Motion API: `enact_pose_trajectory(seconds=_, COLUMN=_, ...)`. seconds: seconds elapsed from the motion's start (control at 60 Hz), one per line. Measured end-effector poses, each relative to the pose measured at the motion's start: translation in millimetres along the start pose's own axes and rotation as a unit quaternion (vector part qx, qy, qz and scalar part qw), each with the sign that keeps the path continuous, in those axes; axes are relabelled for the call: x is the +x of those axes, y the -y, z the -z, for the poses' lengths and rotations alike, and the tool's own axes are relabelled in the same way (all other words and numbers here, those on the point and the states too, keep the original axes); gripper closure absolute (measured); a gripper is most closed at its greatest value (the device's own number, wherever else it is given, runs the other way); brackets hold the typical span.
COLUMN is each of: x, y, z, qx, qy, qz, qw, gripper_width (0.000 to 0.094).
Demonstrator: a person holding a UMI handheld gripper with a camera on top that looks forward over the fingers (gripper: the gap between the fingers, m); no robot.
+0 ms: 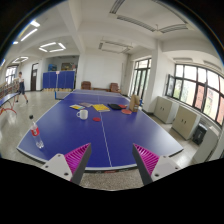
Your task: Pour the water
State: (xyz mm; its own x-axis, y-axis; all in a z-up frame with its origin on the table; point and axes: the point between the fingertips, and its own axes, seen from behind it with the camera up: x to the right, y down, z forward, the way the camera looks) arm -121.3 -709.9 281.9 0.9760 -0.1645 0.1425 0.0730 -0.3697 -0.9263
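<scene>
A blue table-tennis table (110, 135) stretches ahead of me. A clear bottle with a red cap (38, 138) stands near its left edge. A white cup (83, 114) stands further back near the middle. My gripper (111, 163) is open and empty, its pink-padded fingers (78, 157) wide apart over the table's near edge. The bottle lies ahead and to the left of the fingers, well out of reach.
Yellow and orange flat items (100, 107) and dark objects (118, 107) lie at the table's far end. A small red object (97, 119) lies near the cup. Radiators (186, 121) line the right wall under windows. A person (20, 88) stands far left.
</scene>
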Motion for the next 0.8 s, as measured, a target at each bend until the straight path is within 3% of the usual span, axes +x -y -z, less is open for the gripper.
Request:
enact_pose_trajectory(seconds=0.15, x=-7, y=-8, z=34, qx=-0.021, qy=-0.017, qz=0.004, qw=1.000, gripper_width=0.0085)
enact_pose_trajectory(seconds=0.417, x=-83, y=-113, z=50, qx=-0.078, qy=-0.015, qz=0.031, qw=0.996, gripper_width=0.0082)
enact_pose_trajectory(seconds=0.567, x=-197, y=-158, z=46, qx=-0.103, qy=0.034, qz=0.025, qw=0.994, gripper_width=0.0081)
enact_pose_trajectory(seconds=0.8, x=-411, y=-114, z=-24, qx=-0.057, qy=0.129, qz=-0.009, qw=0.990, gripper_width=0.0078)
